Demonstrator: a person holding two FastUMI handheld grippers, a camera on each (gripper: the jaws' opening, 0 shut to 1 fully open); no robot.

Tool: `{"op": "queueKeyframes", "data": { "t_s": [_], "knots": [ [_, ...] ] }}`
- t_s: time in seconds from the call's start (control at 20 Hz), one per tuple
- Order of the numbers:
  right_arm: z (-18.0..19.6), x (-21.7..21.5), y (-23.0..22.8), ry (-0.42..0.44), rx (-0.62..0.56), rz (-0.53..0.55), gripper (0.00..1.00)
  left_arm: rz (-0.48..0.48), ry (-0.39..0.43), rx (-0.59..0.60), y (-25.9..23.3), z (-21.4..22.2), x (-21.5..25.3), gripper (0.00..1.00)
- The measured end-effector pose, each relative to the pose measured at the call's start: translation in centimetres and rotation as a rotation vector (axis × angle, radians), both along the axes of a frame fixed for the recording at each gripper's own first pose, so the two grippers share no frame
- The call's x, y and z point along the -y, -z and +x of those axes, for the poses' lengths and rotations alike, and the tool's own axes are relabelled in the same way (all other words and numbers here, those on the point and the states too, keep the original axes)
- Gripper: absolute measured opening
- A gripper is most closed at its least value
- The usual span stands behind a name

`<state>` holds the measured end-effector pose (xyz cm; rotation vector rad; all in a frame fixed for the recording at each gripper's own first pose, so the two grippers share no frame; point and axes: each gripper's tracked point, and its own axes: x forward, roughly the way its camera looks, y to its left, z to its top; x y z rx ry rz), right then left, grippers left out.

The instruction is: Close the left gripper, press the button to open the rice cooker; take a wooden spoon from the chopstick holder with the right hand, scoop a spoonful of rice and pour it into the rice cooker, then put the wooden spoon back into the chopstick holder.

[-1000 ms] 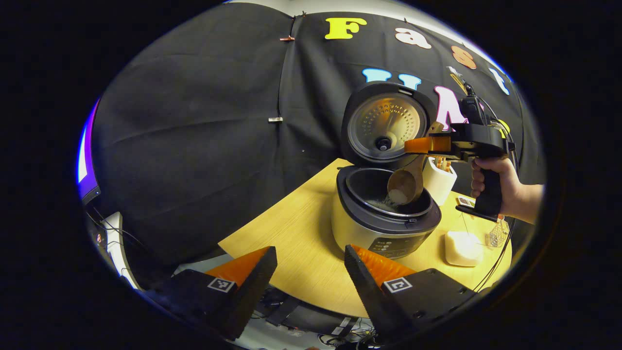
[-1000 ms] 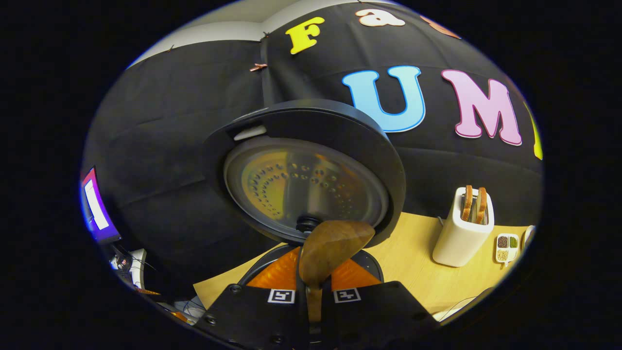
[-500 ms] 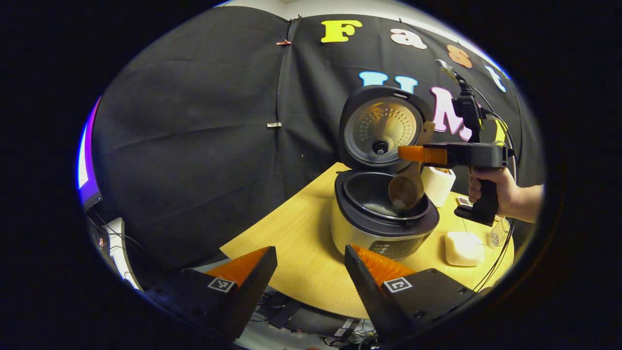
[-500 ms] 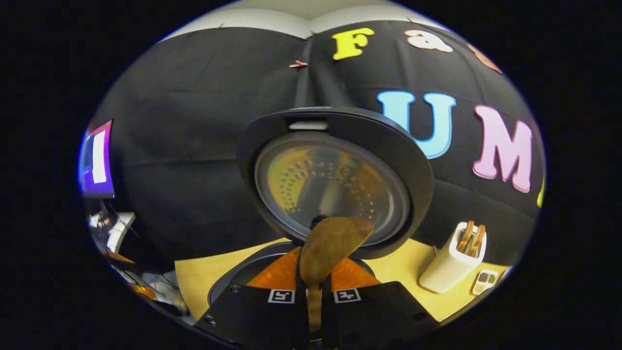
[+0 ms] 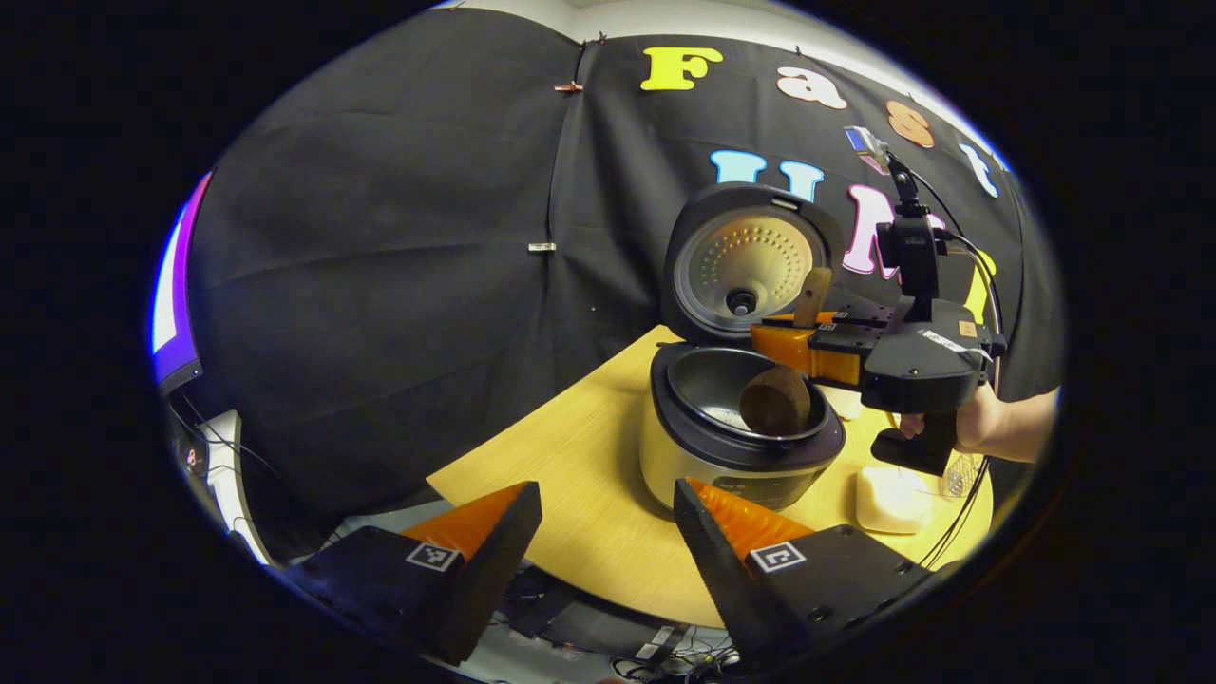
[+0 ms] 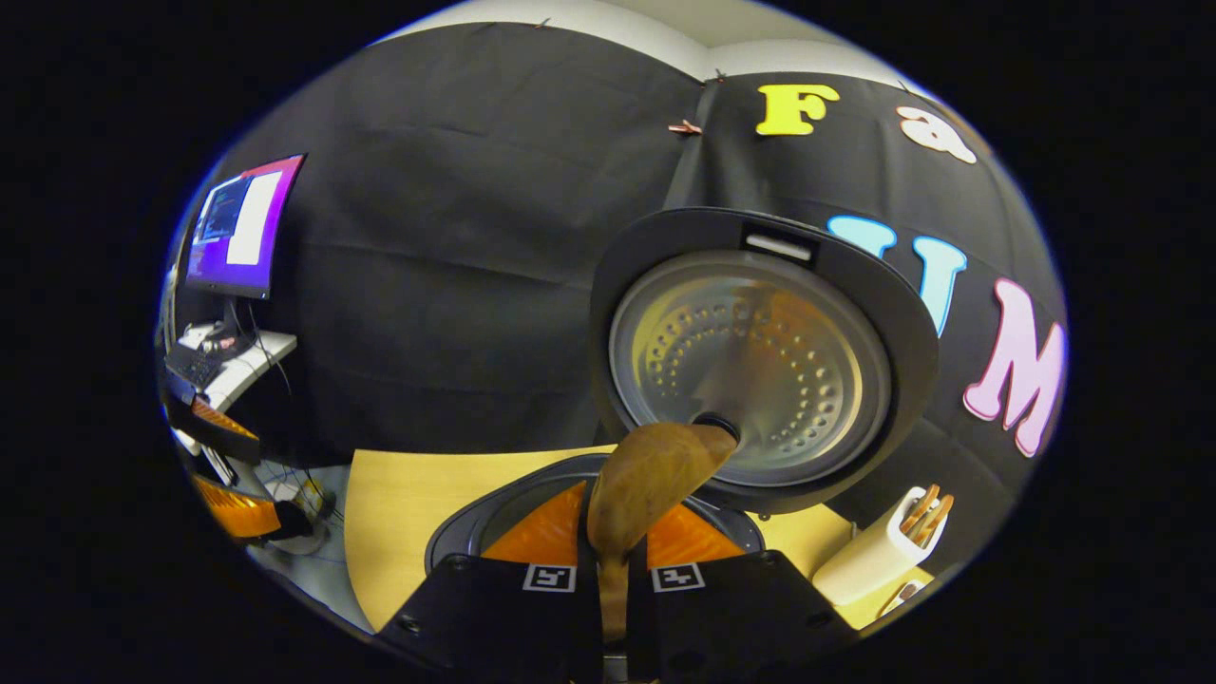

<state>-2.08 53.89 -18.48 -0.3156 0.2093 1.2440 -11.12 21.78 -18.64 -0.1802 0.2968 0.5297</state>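
wooden spoon (image 5: 777, 399) over the open rice cooker (image 5: 731, 432) on the wood table (image 5: 579, 484), bowl turned down inside the inner pot's mouth, handle sticking up past the right gripper (image 5: 793, 344), whose two fingers are clamped tight on the handle; in the right gripper view the spoon's back (image 6: 655, 475) rises from between the closed fingers in front of the raised lid (image 6: 760, 351), with a white holder (image 6: 879, 551) low right. left gripper (image 5: 608, 532) held well back at the near table edge, jaws wide apart, gripping nothing. a hand (image 5: 978, 427) holds the right gripper's grip, a white block (image 5: 888, 499) on the table below it.
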Motion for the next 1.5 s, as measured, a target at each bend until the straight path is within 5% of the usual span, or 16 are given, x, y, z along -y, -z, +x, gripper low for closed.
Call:
{"op": "queueKeyframes", "data": {
  "t_s": [0.35,0.7,1.5],
  "knots": [
    [4.5,3.7,-5.2,0.183,-0.161,0.134,0.14,0.022,0.039,0.018,-1.7,0.7,2.0,0.95],
    [8.9,13.2,-10.5,0.353,-0.201,0.254,0.14,0.063,0.155,0.075,-5.7,4.9,5.9,0.95],
    [22.3,46.5,-9.6,1.010,-0.219,0.330,0.14,0.074,0.419,0.044,-7.5,12.5,20.0,0.95]
  ]
}}
